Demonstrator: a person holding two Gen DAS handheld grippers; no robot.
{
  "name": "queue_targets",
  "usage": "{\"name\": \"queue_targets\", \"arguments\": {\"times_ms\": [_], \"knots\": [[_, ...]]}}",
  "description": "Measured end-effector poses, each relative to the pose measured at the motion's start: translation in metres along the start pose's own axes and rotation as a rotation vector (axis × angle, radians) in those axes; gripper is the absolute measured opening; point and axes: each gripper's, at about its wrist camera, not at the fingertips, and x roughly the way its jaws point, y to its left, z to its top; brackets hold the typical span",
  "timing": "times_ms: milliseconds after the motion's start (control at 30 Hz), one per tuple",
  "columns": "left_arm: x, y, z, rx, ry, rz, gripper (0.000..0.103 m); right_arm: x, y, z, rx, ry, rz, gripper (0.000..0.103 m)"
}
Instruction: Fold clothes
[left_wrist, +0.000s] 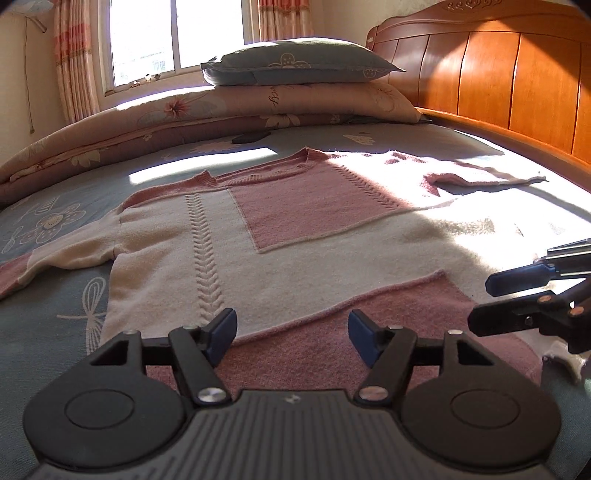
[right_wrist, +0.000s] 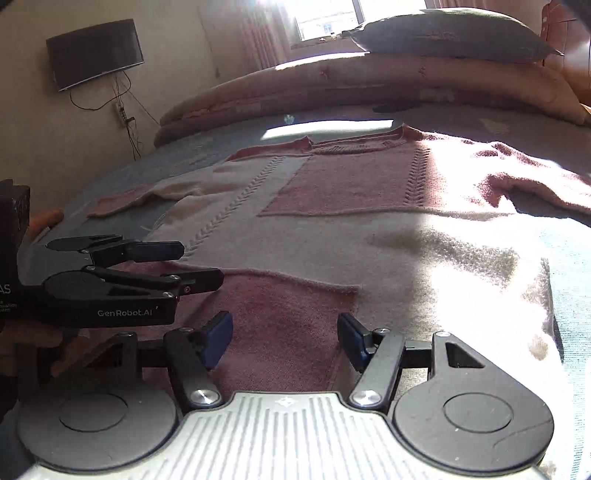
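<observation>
Nearest, the left tongs (left_wrist: 291, 338) and right tongs (right_wrist: 284, 341) hover side by side over the hem, jaws apart – gripping nothing. A pink-and-cream sweater (left_wrist: 295, 236) lies flat on the blue bedsheet (left_wrist: 48, 229). Beyond – a folded quilt (left_wrist: 147, 129) and pillow (left_wrist: 295, 62).

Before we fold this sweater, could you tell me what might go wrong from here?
The left gripper and right gripper hover open and close together above the sweater hem, so they might collide. The thick knit could slip from the pads or fold unevenly.
</observation>
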Motion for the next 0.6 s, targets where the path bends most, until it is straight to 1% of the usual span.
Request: {"name": "queue_targets", "arguments": {"times_ms": [33, 100, 167, 200, 233, 267, 333, 400, 433, 467, 533, 600], "knots": [[-0.014, -0.007, -0.001, 0.008, -0.013, -0.005, 0.068, -0.015, -0.004, -0.002, 0.025, -0.031, -0.001, 0.067], [-0.035, -0.023, 0.0, 0.022, 0.005, -0.019, 0.074, -0.044, -0.019, -0.004, 0.136, -0.065, -0.02, 0.074], [-0.052, -0.039, 0.002, 0.036, 0.022, -0.05, 0.074, -0.07, -0.042, -0.011, 0.26, -0.127, -0.013, 0.075], [-0.058, -0.048, 0.003, 0.047, 0.028, -0.068, 0.074, -0.078, -0.053, -0.015, 0.307, -0.141, -0.003, 0.078], [-0.063, -0.058, 0.004, 0.068, 0.034, -0.073, 0.074, -0.083, -0.064, -0.017, 0.34, -0.133, 0.012, 0.079], [-0.066, -0.067, 0.005, 0.084, 0.031, -0.058, 0.074, -0.087, -0.075, -0.02, 0.38, -0.134, 0.012, 0.079], [-0.068, -0.085, 0.009, 0.117, 0.044, -0.048, 0.075, -0.093, -0.096, -0.023, 0.441, -0.136, -0.006, 0.079], [-0.066, -0.101, 0.013, 0.153, 0.053, -0.079, 0.075, -0.098, -0.11, -0.023, 0.472, -0.142, -0.029, 0.079], [-0.063, -0.112, 0.014, 0.195, 0.053, -0.099, 0.075, -0.099, -0.115, -0.022, 0.477, -0.142, -0.04, 0.079], [-0.06, -0.122, 0.015, 0.235, 0.05, -0.109, 0.075, -0.099, -0.119, -0.022, 0.473, -0.124, -0.045, 0.079], [-0.055, -0.143, 0.014, 0.318, 0.036, -0.139, 0.075, -0.094, -0.125, -0.023, 0.477, -0.044, -0.06, 0.081], [-0.048, -0.165, 0.01, 0.402, 0.021, -0.192, 0.075, -0.089, -0.128, -0.025, 0.492, 0.045, -0.098, 0.081]]}}
